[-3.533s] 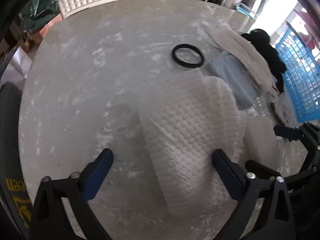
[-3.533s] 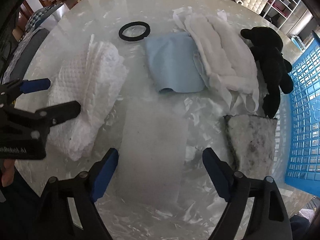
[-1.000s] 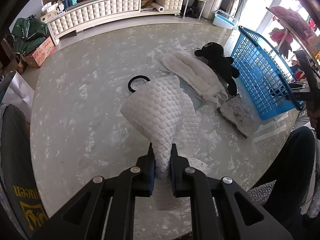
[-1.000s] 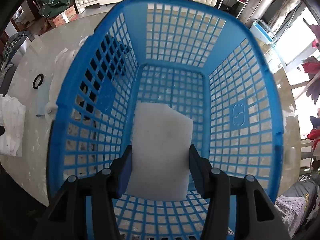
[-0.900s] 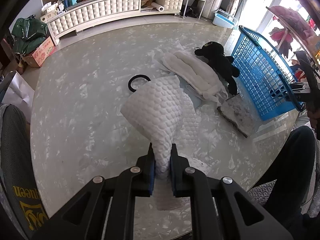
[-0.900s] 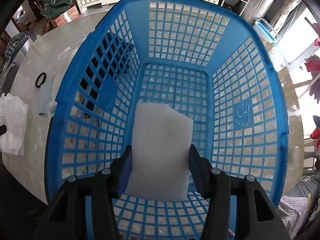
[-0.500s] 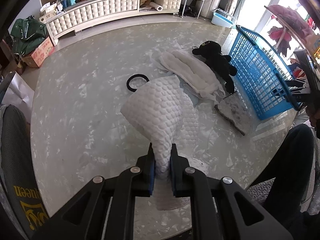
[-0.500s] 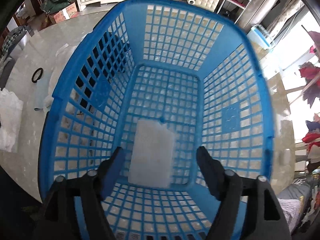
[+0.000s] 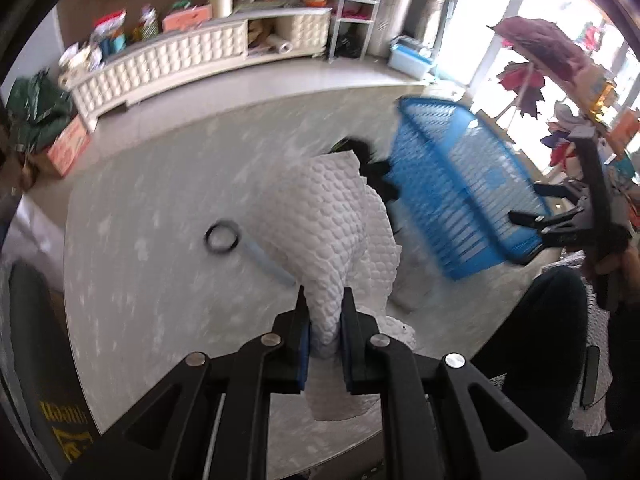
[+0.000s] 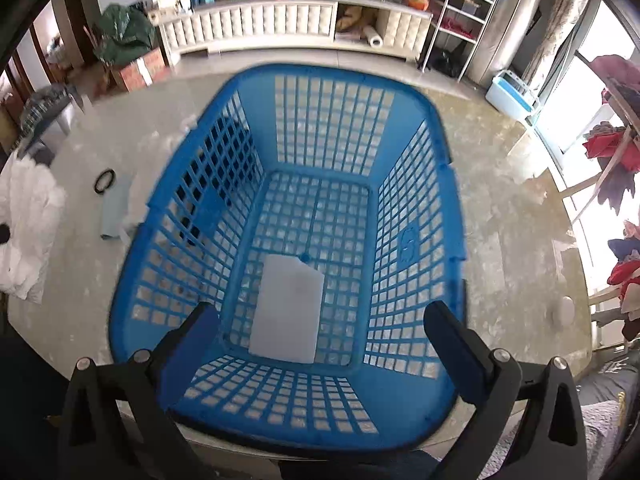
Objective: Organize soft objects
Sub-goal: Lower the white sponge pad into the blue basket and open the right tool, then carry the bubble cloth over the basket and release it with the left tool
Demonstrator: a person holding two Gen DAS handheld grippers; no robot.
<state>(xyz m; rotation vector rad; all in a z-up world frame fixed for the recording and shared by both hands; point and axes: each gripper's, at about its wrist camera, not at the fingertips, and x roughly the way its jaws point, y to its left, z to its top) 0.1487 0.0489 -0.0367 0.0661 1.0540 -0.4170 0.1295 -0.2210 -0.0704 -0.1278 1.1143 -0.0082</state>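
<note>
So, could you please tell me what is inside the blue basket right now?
One flat white foam sheet lies on the floor of the blue basket. The rest of the floor is bare. The open right gripper hides only small patches.

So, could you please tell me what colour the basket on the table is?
The basket is bright blue with a lattice of square holes, clearest in the right wrist view.

table (image 10: 500, 208): round, pale marble top | black ring (image 9: 221, 237): flat on the table | long white cabinet (image 10: 256, 28): by the far wall, boxes and bottles on top | wire shelf (image 10: 460, 12): right of the cabinet | cardboard box (image 9: 68, 146): on the floor, left
</note>
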